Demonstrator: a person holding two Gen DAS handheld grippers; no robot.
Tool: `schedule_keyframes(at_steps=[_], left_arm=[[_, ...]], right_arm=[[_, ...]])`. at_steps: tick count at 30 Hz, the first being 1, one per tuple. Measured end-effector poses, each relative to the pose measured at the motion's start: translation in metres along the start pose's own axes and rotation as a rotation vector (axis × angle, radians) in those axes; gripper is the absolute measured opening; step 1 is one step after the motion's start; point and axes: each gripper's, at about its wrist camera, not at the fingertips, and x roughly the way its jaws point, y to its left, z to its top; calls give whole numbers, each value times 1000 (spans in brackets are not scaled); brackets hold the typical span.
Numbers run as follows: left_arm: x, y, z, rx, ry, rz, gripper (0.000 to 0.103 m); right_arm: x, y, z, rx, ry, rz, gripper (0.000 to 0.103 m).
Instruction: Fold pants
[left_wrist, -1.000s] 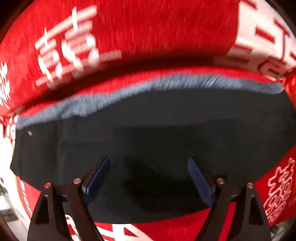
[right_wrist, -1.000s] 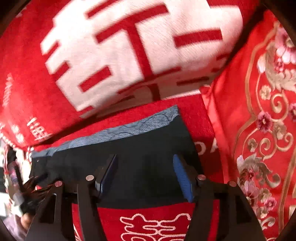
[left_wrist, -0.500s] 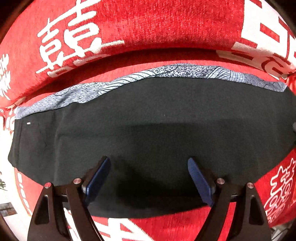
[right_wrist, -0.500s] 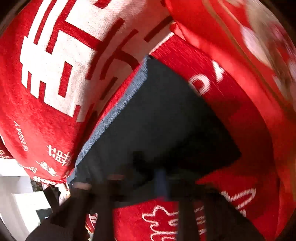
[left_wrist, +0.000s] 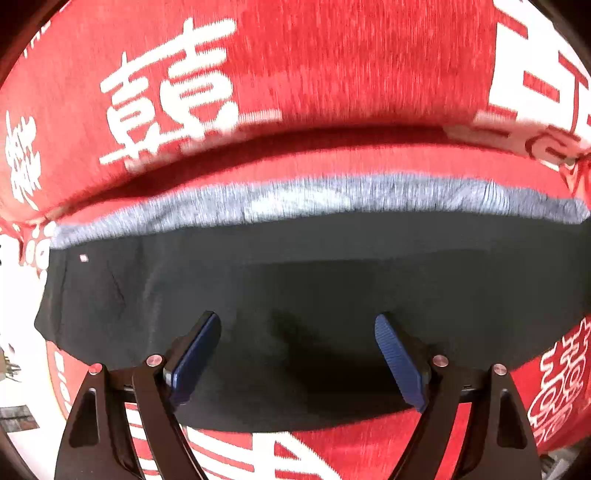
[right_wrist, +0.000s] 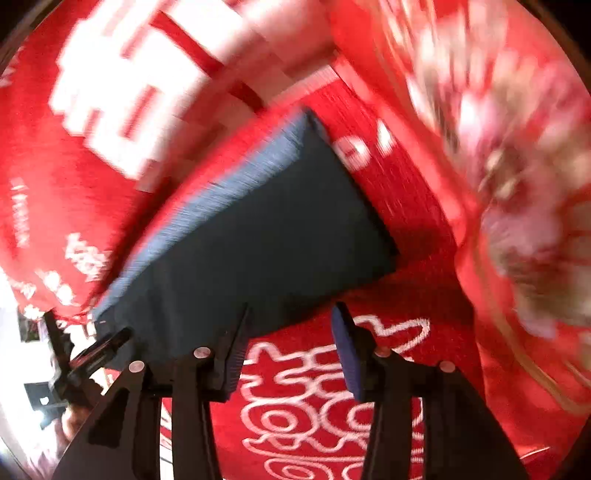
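Dark folded pants (left_wrist: 314, 288) lying flat on red patterned blanket (left_wrist: 332, 74), long axis left-right, grey waistband (left_wrist: 332, 199) along far edge, left gripper (left_wrist: 297, 354) spread above them, right gripper (right_wrist: 288, 347) spread, empty, at their near right edge

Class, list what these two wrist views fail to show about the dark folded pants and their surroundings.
- Left wrist view: the dark folded pants run past the right edge of the picture.
- Right wrist view: the flowered red cloth is smeared by motion blur.
- Right wrist view: the left gripper is partly cut off, so its jaws are unreadable.
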Motion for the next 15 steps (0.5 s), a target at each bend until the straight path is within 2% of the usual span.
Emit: schedule_keyframes(at_steps=[3,5,7,9,10,13,15], left_arm=[[4,-5,16,-5,-9,10,86],[11,-12,23,1,-9,18,86],[24,-16,20,39,13,71,86],[33,-9,12,61,29,74,89],[31,-1,7,49,9,57,91],[28,27,-7,15,47,56,91],[22,48,-14,-5,91,90,91]], right_arm=[[-4,25,26,-124,-54,-32,49],[13,31,46,-156,-44,-52,49],[41,34,54,-175,-1,-104,48],[61,16,56,-154,58,-192,39],[60,9,55,-128,45,-187,24],[37,-10,48,-19,-5,-157,22],[28,-10,39,14,6,-156,26]])
